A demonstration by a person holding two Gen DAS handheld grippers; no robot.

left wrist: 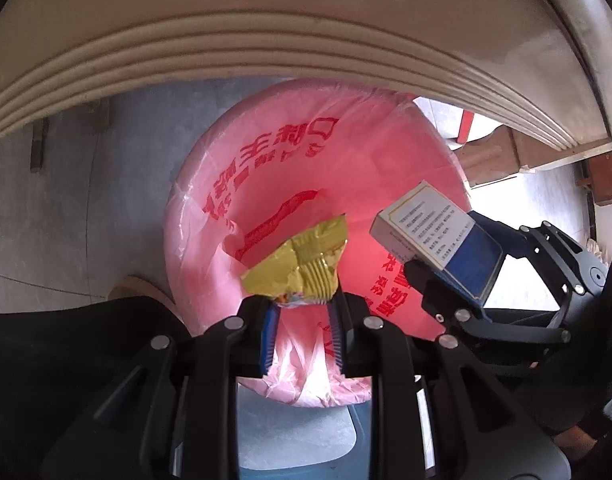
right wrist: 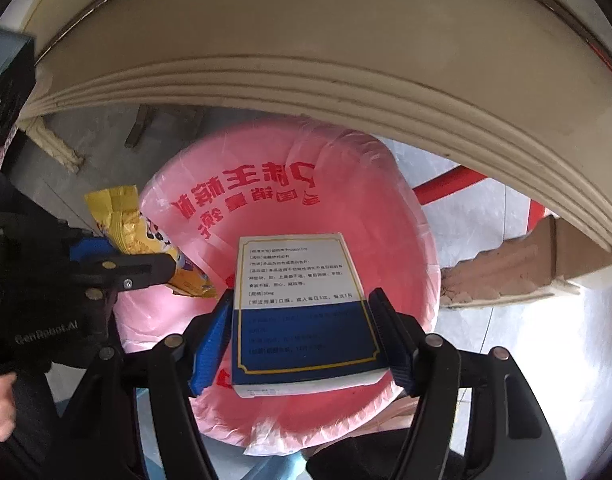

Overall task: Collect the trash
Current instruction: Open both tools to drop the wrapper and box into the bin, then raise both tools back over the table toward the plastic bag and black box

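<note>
Pink-lined trash bin (left wrist: 306, 168) sitting below cream table edge (left wrist: 266, 40), mouth filling centre. My right tongs (right wrist: 306, 312) clamping blue-white medicine box (right wrist: 302, 300) over bin centre. My left tongs (left wrist: 302, 304) pinching crumpled yellow snack wrapper (left wrist: 302, 268) above bin's 6 o'clock rim. Judging drop step in hand; next calling for opening both, pieces falling inside liner.

Home dining area: cream moulded table edge (left wrist: 266, 56), tiled floor (left wrist: 86, 200), pink-lined bin (left wrist: 346, 168).
</note>
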